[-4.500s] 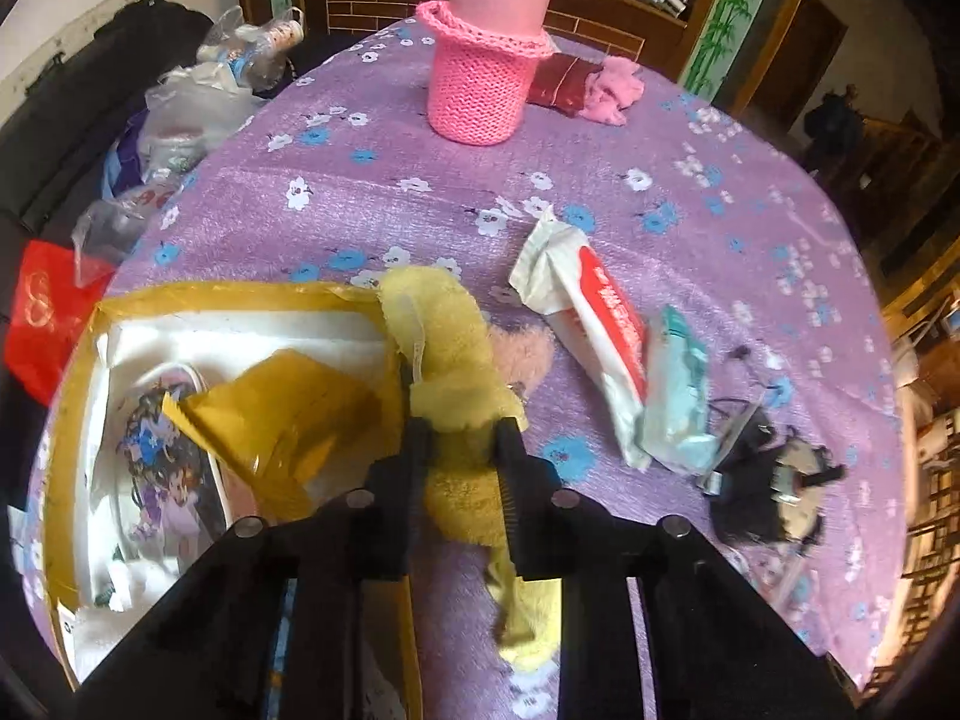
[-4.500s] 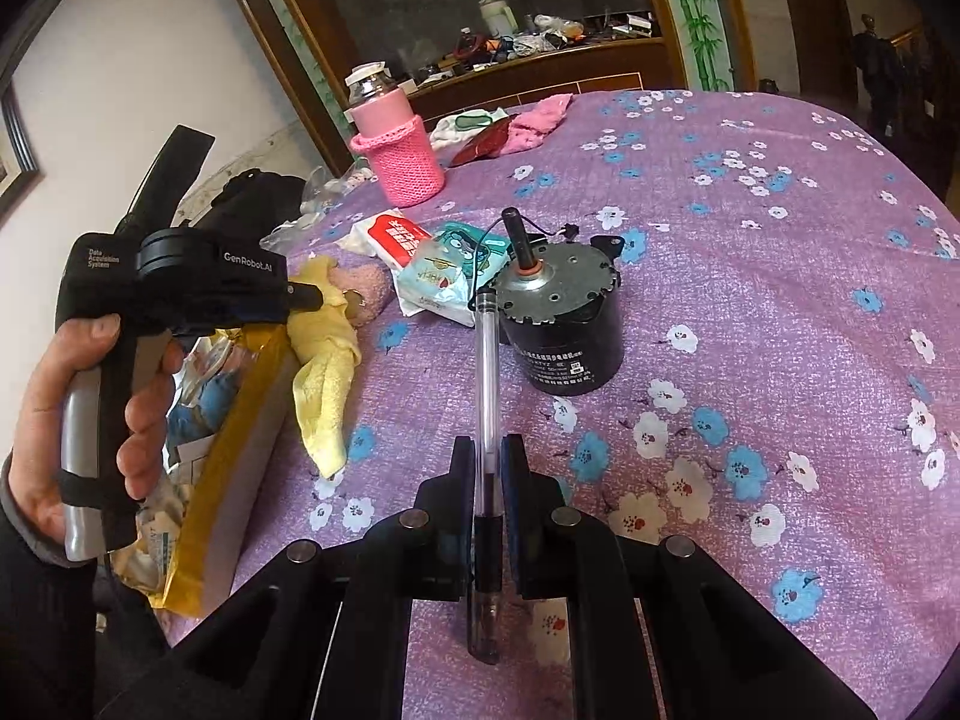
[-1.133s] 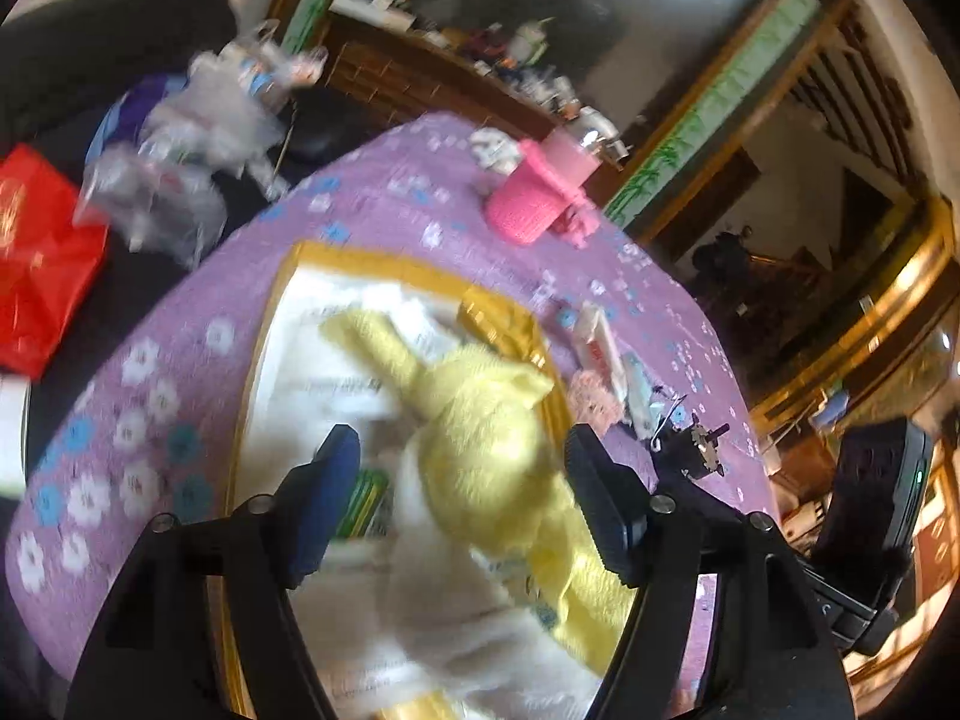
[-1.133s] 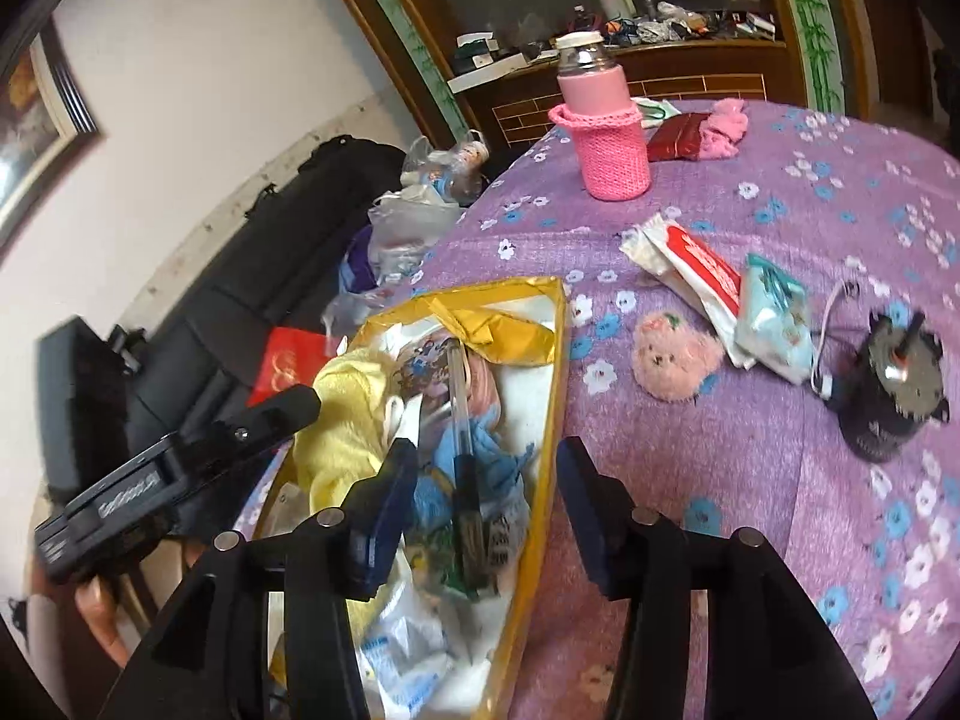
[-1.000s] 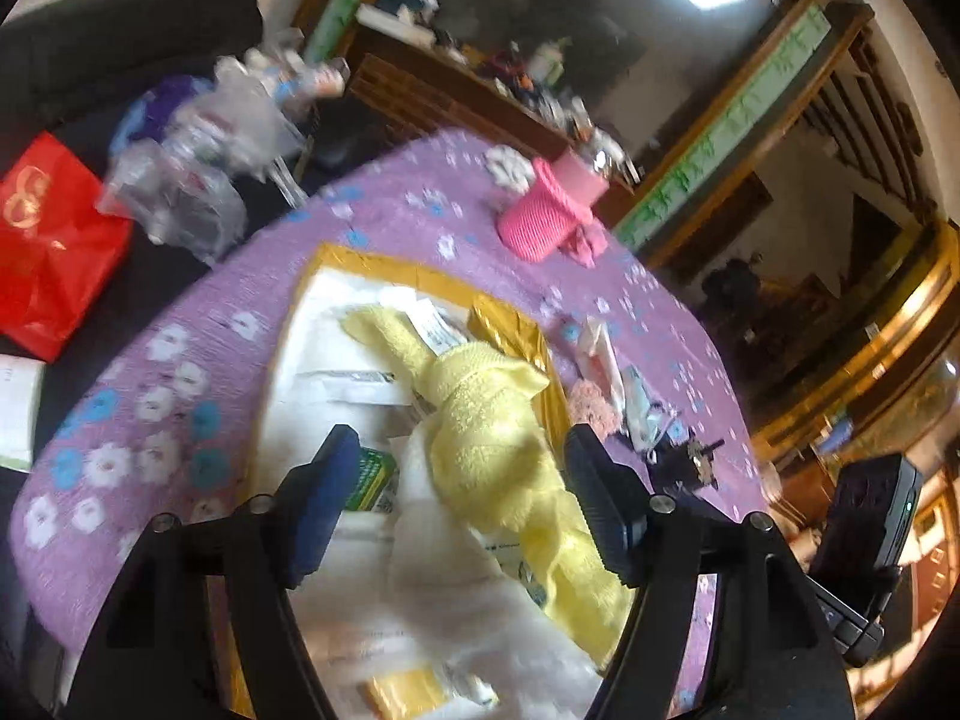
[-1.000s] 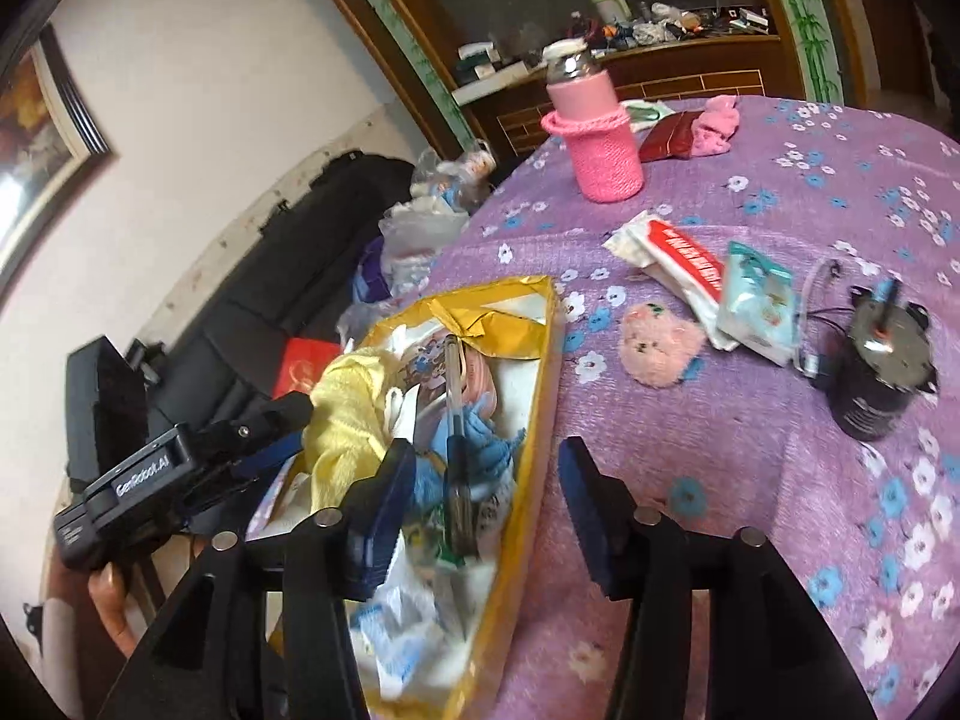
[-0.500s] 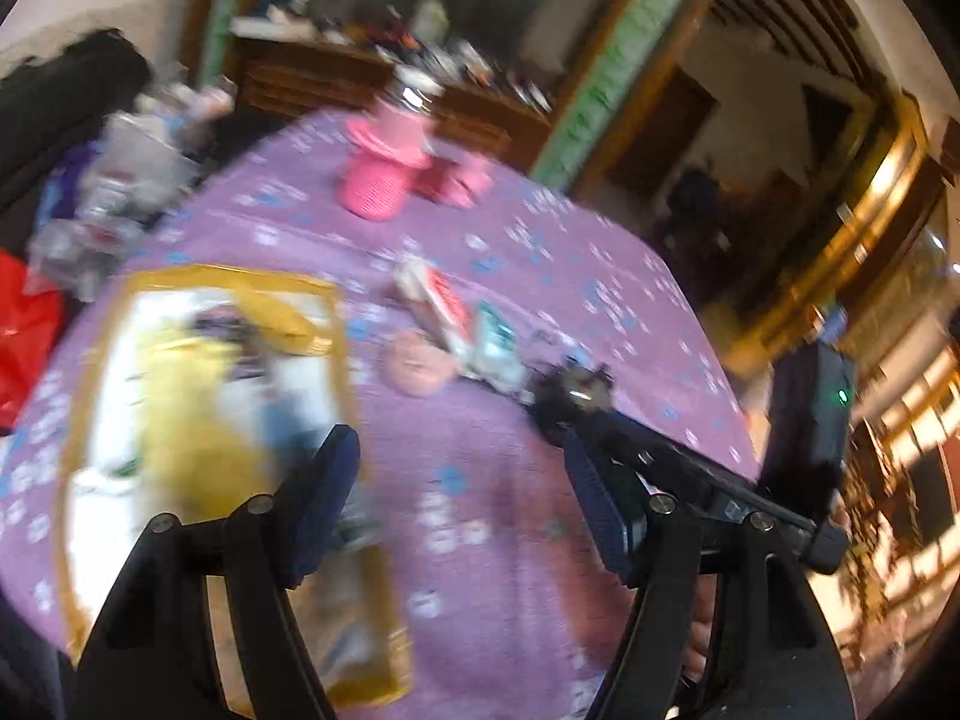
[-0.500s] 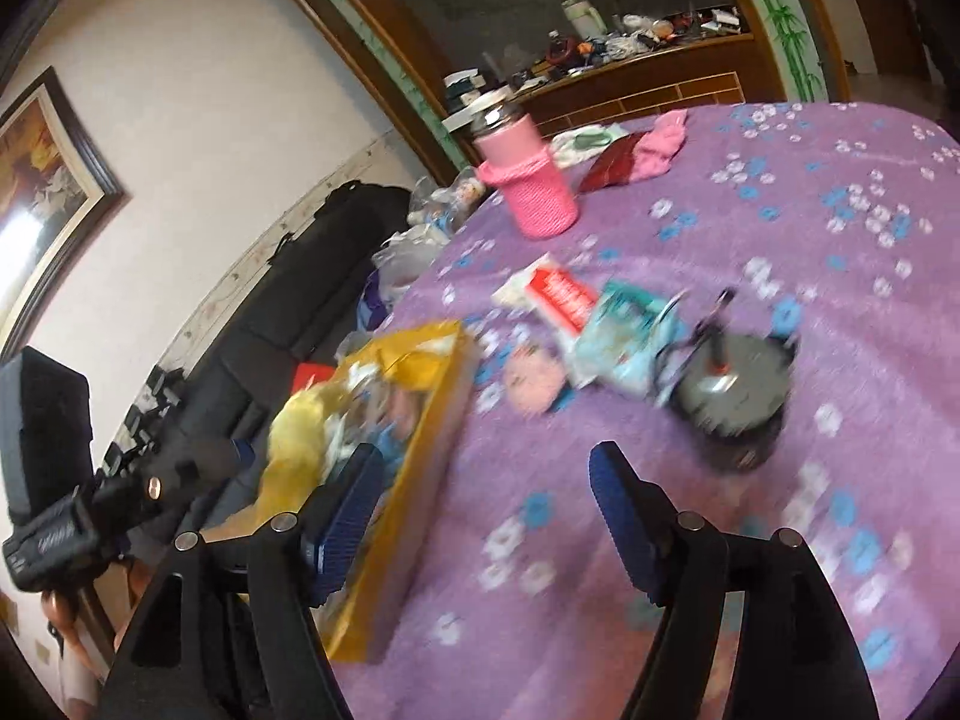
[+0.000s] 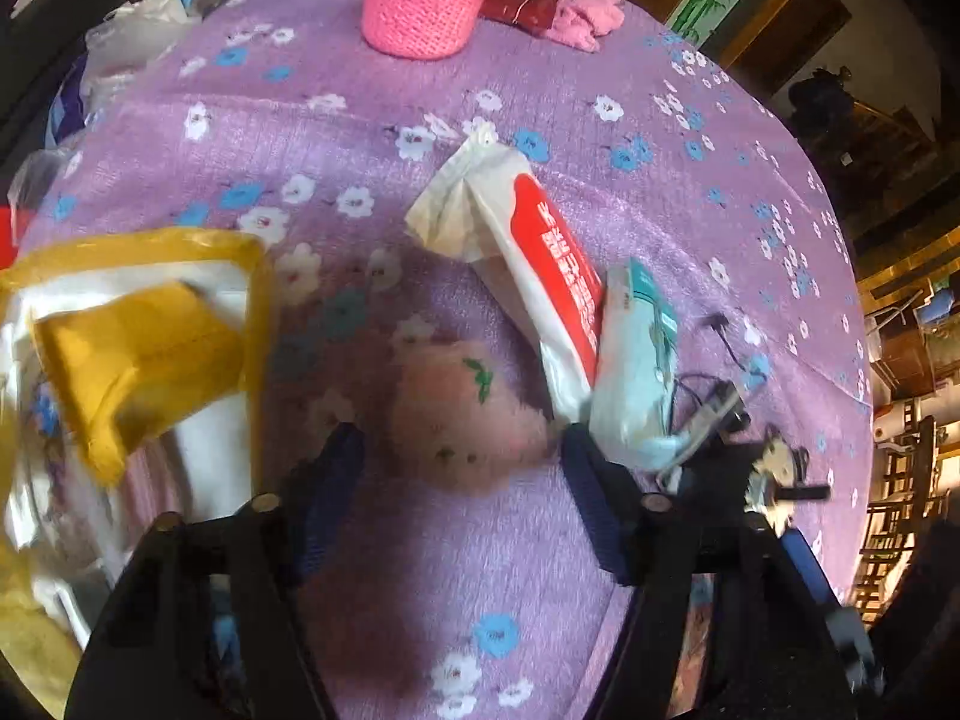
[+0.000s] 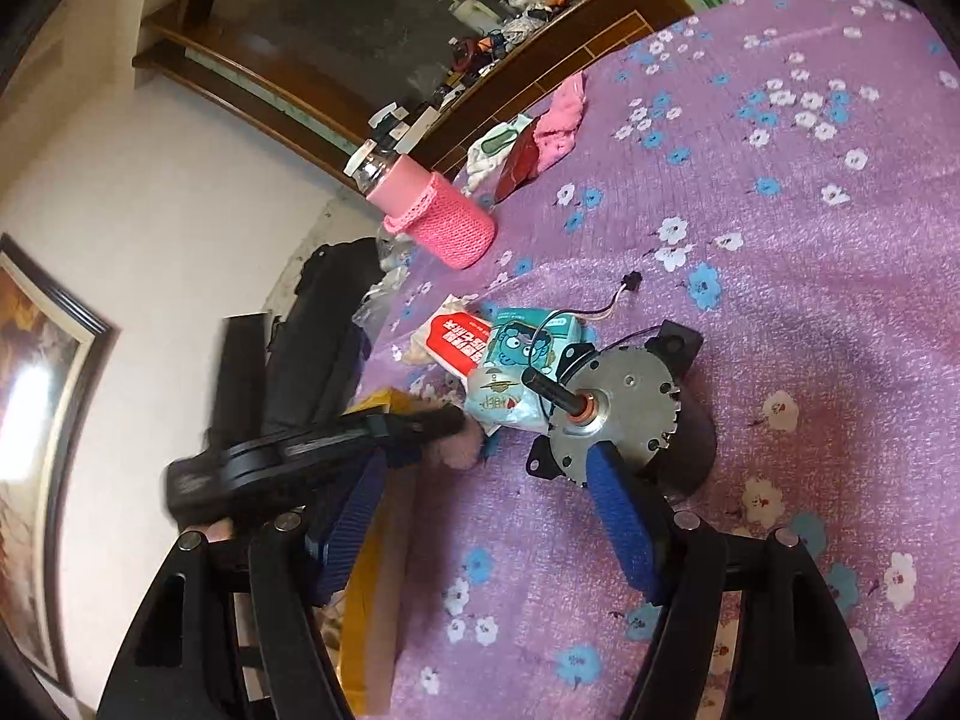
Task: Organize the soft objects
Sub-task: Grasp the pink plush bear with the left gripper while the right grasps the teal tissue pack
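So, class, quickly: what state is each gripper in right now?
Left gripper: jaws apart but closing, straddling the pink plush toy, not yet pressing it.
Right gripper: open, empty, by the motor.

Plush toy (image 9: 468, 414) between box (image 9: 252, 300) and tissue packs (image 9: 552, 276)

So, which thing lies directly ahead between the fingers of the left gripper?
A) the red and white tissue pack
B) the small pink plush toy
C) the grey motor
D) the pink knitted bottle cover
B: in the left wrist view the pink plush toy lies on the purple cloth between the fingers of the left gripper, whose jaws are closing but not yet touching it.
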`<state>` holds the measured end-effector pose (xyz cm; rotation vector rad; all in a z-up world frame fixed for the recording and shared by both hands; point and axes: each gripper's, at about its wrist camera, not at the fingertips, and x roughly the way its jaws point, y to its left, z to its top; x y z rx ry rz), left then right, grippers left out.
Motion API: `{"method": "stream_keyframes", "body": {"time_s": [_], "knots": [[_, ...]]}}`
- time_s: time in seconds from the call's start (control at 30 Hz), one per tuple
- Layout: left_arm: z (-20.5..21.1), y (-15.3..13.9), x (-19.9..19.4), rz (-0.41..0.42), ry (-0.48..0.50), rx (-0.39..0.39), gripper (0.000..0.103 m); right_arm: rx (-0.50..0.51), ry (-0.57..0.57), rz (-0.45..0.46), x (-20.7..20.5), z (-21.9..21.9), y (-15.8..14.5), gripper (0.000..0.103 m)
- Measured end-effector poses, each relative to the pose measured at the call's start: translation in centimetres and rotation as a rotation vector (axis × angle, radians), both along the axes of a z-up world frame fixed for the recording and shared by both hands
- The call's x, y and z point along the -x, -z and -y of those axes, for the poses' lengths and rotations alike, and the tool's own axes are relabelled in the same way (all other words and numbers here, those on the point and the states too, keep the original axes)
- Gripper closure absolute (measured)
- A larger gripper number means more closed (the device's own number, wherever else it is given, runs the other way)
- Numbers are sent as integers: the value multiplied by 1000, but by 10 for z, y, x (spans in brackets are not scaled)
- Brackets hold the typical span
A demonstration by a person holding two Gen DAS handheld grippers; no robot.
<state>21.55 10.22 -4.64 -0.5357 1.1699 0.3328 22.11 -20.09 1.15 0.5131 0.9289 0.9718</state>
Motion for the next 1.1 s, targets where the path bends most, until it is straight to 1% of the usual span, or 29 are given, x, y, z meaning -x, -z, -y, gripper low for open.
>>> {"method": "stream_keyframes", "body": {"time_s": [0.03,0.07,0.13,0.17,0.2,0.23,0.3,0.33,0.4,0.43,0.57,0.67,0.7,0.73,0.8,0.9,0.93,1.03,1.1], "knots": [[-1,0,0,6,-16,-4,42,21,10,30,4,-1,-4,33],[-3,1,1,13,-34,17,52,35,20,52,7,-3,-6,32],[-1,3,0,1,-29,6,61,53,31,90,13,-7,-11,32],[0,3,2,3,-28,3,67,56,23,95,15,-9,-12,32],[1,2,3,6,-18,6,69,51,13,88,15,-10,-11,32],[3,0,7,12,-7,13,74,48,7,83,16,-11,-10,32],[7,-11,18,48,-1,57,75,53,1,81,16,-12,-9,32],[10,-20,30,88,8,76,75,54,1,85,16,-14,-8,33],[10,-36,53,138,5,86,75,53,-4,97,17,-15,-9,33],[11,-45,71,182,2,96,75,55,-11,105,18,-16,-9,33],[14,-65,129,296,-2,126,75,79,-53,153,28,-26,-12,32],[15,-74,170,368,-27,120,75,108,-98,203,40,-39,-17,33],[15,-76,177,381,-31,113,75,130,-106,220,44,-46,-20,33],[17,-79,192,409,-39,97,75,143,-112,217,44,-51,-23,33],[16,-81,201,450,-35,100,75,170,-130,185,40,-67,-30,33],[10,-83,211,484,-22,112,74,281,-48,168,20,-99,-52,32],[7,-83,214,490,-21,121,74,301,-31,164,13,-109,-56,32],[-5,-81,219,513,-31,152,74,368,7,113,-15,-137,-56,34],[-10,-78,223,530,-26,174,74,449,57,126,-29,-152,-56,34]]}}
